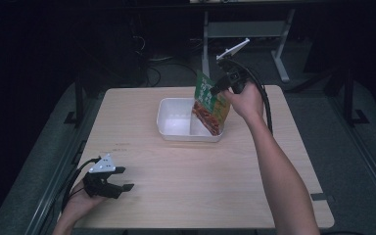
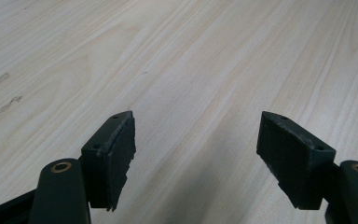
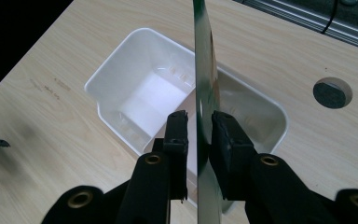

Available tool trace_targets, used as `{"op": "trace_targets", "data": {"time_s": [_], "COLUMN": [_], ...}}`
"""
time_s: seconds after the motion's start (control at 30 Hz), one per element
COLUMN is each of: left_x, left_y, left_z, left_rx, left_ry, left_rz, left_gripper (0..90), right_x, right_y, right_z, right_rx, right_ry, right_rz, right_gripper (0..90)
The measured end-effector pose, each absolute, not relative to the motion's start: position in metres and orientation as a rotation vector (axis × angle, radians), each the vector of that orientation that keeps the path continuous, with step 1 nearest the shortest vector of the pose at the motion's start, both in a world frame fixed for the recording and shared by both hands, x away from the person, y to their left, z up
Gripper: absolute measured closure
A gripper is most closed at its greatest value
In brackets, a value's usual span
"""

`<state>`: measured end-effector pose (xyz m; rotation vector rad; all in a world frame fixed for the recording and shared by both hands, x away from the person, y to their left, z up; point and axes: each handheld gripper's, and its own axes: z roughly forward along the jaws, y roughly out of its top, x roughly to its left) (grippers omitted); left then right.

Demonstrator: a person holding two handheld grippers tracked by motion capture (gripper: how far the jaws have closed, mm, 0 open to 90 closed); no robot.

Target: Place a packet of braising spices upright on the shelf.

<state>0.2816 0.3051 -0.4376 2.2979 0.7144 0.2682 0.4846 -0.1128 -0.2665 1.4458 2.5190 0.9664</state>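
High view: the right gripper [image 1: 214,91] hangs over the white bin [image 1: 169,128] at the far middle of the table [image 1: 186,191], with a flat packet [image 1: 209,104] between its jaws. The packet is green at its top and shows red food print lower down. Its long axis runs steeply down and slightly to the right, the upper end tilted toward the far left; its lower end points into the right part of the bin and dips below the rim there. Whether that end touches the bin floor cannot be told.

Right gripper view: the packet [image 3: 205,88] is seen edge-on, a thin vertical line running between the two jaws of the right gripper [image 3: 199,126]. The jaws stand narrow. The right-hand pad sits against the packet face, while a thin slit shows between the left-hand pad and the packet, so the clamp looks slack on that side. Below lies the bin [image 3: 121,70], its near half bare and bright. A round hole [image 3: 332,92] in the table sits well apart to the right.

Left gripper view: the left gripper [image 2: 196,140] has its jaws wide, with bare wood between them. From above, the left gripper [image 1: 122,178] rests low at the near left corner of the table, well apart from the bin, jaws pointing right.
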Motion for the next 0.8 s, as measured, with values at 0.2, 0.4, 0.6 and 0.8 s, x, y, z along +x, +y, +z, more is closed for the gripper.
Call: {"op": "trace_targets", "data": {"time_s": [0.2,0.4,0.6,0.8], "left_x": [0.282,0.282,0.282,0.282], "left_y": [0.305,0.304,0.304,0.304], "left_z": [-0.438,-0.438,-0.438,-0.438], "left_rx": [2.299,2.295,2.295,2.298], "left_ry": [0.716,0.717,0.715,0.716], "left_rz": [0.271,0.267,0.266,0.266], "left_gripper": [27.3,27.3,27.3,27.3], "right_x": [0.477,0.476,0.478,0.480], "right_y": [-0.120,-0.115,-0.105,-0.103], "right_z": [-0.271,-0.269,-0.265,-0.264], "right_rx": [1.421,1.409,1.402,1.436], "right_ry": [2.515,2.512,2.514,2.491], "right_rz": [0.945,0.936,0.924,0.925], "right_gripper": [89.5,89.7,89.7,89.7]}}
